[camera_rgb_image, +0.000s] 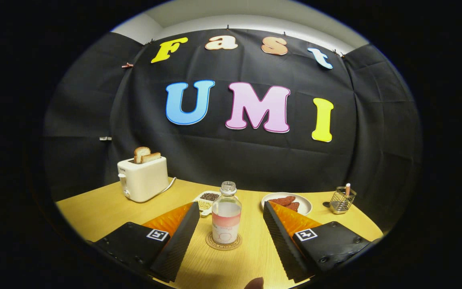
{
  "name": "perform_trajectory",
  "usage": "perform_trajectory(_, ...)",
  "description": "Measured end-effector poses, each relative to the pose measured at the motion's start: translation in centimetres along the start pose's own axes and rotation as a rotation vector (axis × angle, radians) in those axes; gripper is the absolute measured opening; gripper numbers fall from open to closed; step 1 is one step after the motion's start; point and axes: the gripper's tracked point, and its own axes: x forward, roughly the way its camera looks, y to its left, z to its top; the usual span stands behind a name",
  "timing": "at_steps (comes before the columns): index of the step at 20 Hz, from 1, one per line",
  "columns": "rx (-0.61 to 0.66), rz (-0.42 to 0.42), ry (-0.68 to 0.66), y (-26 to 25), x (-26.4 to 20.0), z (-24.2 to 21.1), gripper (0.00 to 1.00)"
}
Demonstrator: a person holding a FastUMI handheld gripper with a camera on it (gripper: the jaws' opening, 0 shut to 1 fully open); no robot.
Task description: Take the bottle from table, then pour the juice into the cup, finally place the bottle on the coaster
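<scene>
A clear uncapped bottle (226, 216) with a pale pink label stands upright on a round cork coaster (223, 242) on the wooden table (94, 208). It sits between and slightly ahead of my two fingers. My gripper (229, 224) is open wide, and neither finger touches the bottle. A small rounded dark thing (255, 283) shows at the near table edge below the fingers; I cannot tell what it is.
A white toaster (142, 178) with two bread slices stands at the back left, its cord trailing right. Behind the bottle lie a small divided dish (206, 200) of seeds and a white plate (288, 202) with brown pieces. A wire holder (342, 199) stands at the far right.
</scene>
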Motion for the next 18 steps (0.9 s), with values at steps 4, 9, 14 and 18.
perform_trajectory(4,-0.032,-0.021,-0.02,-1.2,-2.9,3.3,0.98)
perform_trajectory(9,-0.074,-0.067,-0.01,-3.4,-6.0,5.8,0.97)
perform_trajectory(14,-0.079,-0.091,-0.039,-5.3,-9.0,8.7,0.97)
perform_trajectory(18,-0.07,-0.106,-0.089,-6.9,-11.1,11.4,0.97)
